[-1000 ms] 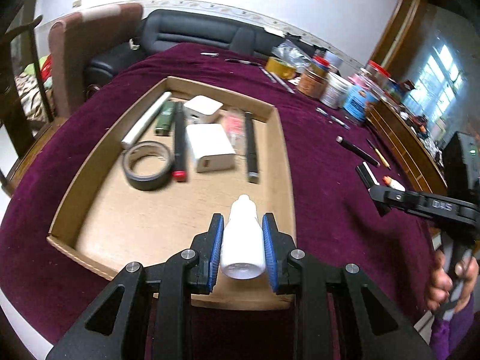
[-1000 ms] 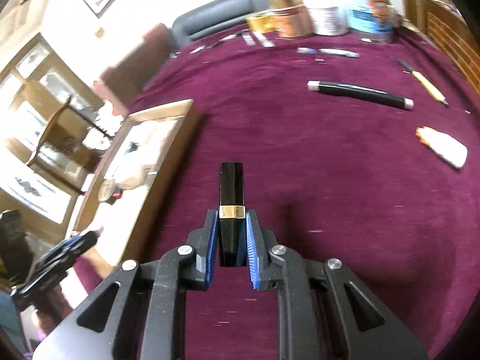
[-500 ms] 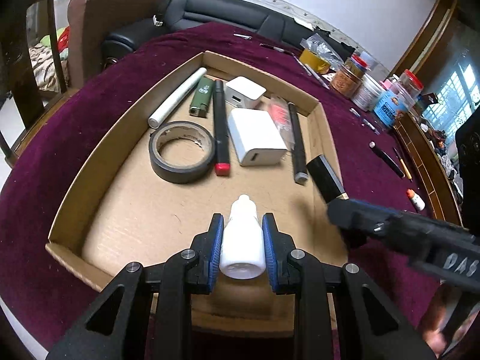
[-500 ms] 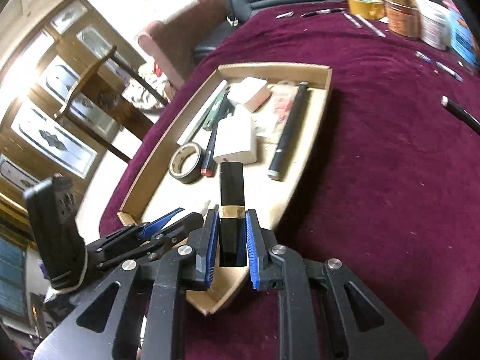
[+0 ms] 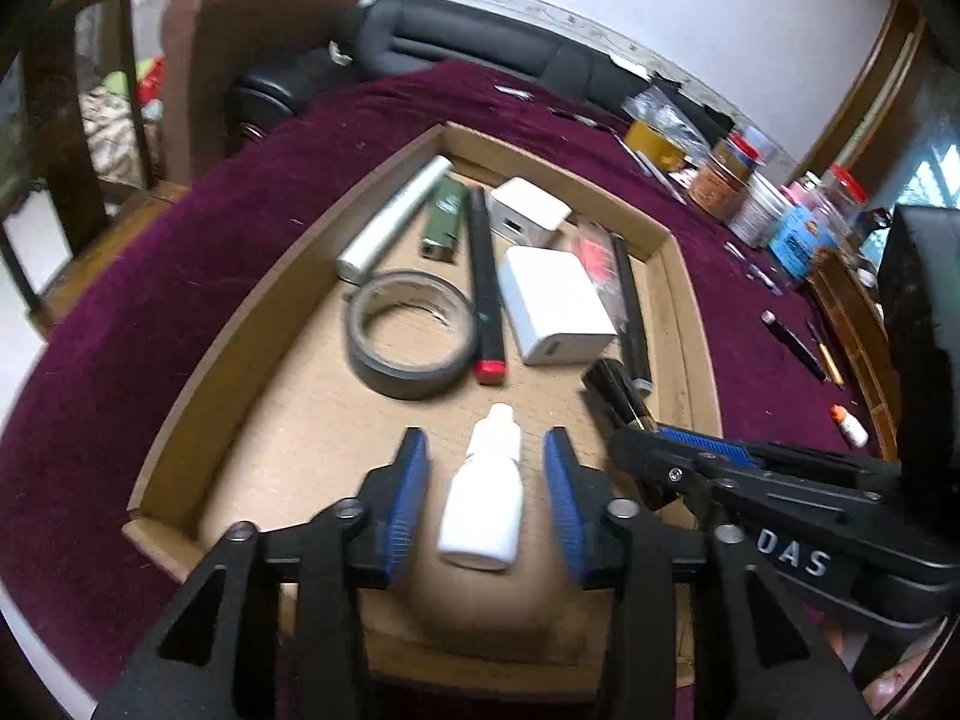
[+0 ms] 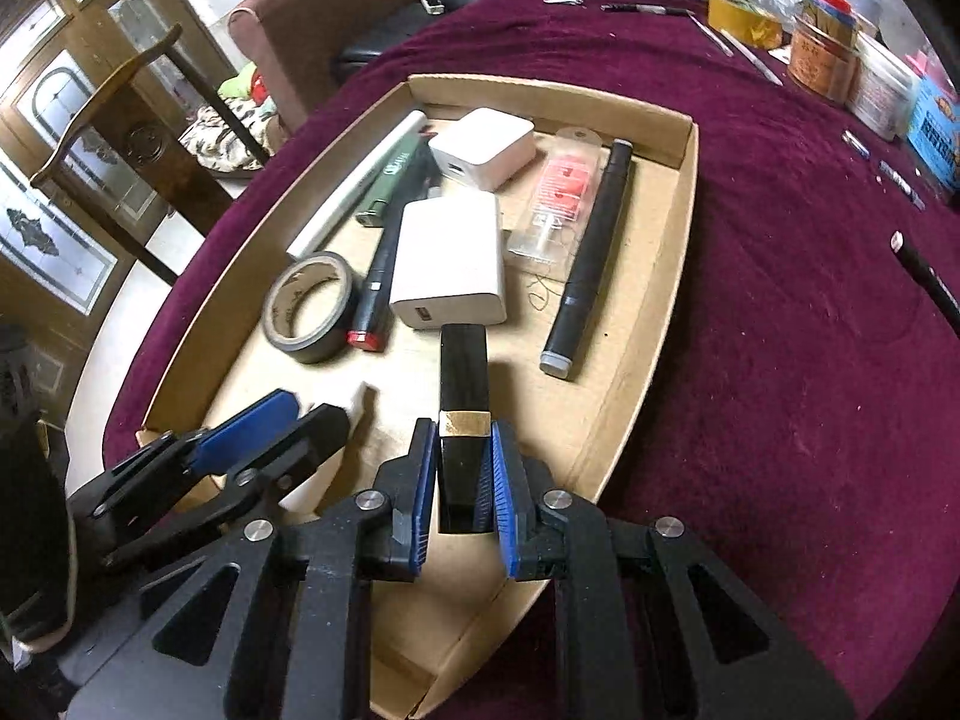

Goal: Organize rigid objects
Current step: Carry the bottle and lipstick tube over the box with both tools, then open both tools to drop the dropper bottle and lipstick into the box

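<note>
A small white bottle (image 5: 483, 498) lies on the floor of the cardboard tray (image 5: 198, 384), near its front. My left gripper (image 5: 485, 447) straddles the bottle; its jaws are opening and the blue pads (image 5: 408, 480) stand clear of it on both sides. My right gripper (image 6: 462, 429) is shut on a black tube with a gold band (image 6: 463, 372), held just over the tray's front right part, close beside the left gripper (image 6: 312, 414). In the left wrist view the right gripper (image 5: 660, 450) comes in from the right with the tube (image 5: 612, 387) pointing into the tray.
The tray holds a grey tape roll (image 5: 411, 336), two white chargers (image 5: 555, 312), a red-capped marker (image 5: 486, 294), a green lighter, a white stick and a black pen (image 6: 591, 264). Jars (image 5: 720, 186) stand at the back right. Loose pens (image 5: 792, 345) lie on the purple cloth.
The left jaws have spread apart and let go of the white bottle, which now rests on the tray floor. The right gripper has carried the black tube from the cloth over the tray.
</note>
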`<action>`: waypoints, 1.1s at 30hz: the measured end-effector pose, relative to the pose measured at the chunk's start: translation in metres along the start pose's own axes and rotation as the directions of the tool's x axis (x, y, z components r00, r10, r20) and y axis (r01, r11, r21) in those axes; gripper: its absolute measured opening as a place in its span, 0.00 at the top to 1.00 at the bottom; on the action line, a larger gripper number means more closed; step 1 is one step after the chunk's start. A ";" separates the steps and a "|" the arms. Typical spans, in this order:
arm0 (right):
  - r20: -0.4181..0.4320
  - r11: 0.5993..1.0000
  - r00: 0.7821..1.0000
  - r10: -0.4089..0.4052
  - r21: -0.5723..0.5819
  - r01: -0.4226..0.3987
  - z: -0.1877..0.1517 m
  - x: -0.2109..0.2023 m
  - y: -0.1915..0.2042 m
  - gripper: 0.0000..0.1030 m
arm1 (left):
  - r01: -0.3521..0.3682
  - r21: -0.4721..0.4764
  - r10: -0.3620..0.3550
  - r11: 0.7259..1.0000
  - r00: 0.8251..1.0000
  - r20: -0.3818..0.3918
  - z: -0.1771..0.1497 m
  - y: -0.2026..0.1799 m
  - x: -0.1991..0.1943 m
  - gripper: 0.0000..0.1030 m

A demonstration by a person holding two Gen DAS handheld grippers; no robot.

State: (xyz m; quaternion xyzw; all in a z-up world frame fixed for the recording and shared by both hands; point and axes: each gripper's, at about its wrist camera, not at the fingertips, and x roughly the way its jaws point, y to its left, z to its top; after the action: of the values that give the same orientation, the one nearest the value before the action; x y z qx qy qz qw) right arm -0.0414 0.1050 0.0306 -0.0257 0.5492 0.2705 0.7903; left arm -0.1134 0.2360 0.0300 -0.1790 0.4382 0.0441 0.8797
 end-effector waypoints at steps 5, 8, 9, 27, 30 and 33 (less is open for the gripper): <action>0.009 1.000 1.000 -0.002 0.004 0.002 0.001 0.001 -0.002 0.84 | -0.021 -0.044 0.023 0.999 0.999 0.042 -0.002 0.007 -0.013 0.38; 0.003 1.000 1.000 0.024 0.007 -0.024 -0.002 0.001 -0.002 0.84 | -0.025 -0.047 0.027 0.999 0.998 0.048 -0.002 0.009 -0.015 0.37; 0.003 1.000 1.000 0.024 0.004 -0.024 -0.003 0.000 -0.001 0.84 | -0.027 -0.047 0.029 0.999 0.998 0.051 -0.001 0.010 -0.016 0.37; 0.164 0.999 0.986 0.028 -0.030 -0.023 -0.023 -0.043 0.002 0.76 | -0.114 0.021 0.110 0.993 0.983 0.147 -0.002 -0.011 -0.045 0.36; 0.186 1.000 0.982 0.020 -0.021 -0.016 -0.027 -0.049 -0.004 0.62 | -0.122 0.034 0.116 0.992 0.982 0.152 -0.003 -0.017 -0.047 0.36; 0.212 1.000 0.977 0.012 -0.011 -0.010 -0.032 -0.055 -0.013 0.56 | -0.134 0.051 0.125 0.990 0.980 0.158 -0.005 -0.024 -0.048 0.36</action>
State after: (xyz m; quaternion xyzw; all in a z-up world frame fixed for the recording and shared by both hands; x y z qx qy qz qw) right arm -0.0767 0.0610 0.0631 0.0023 0.4605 0.2790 0.8427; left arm -0.1411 0.2157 0.0719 -0.1191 0.3806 0.1015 0.9114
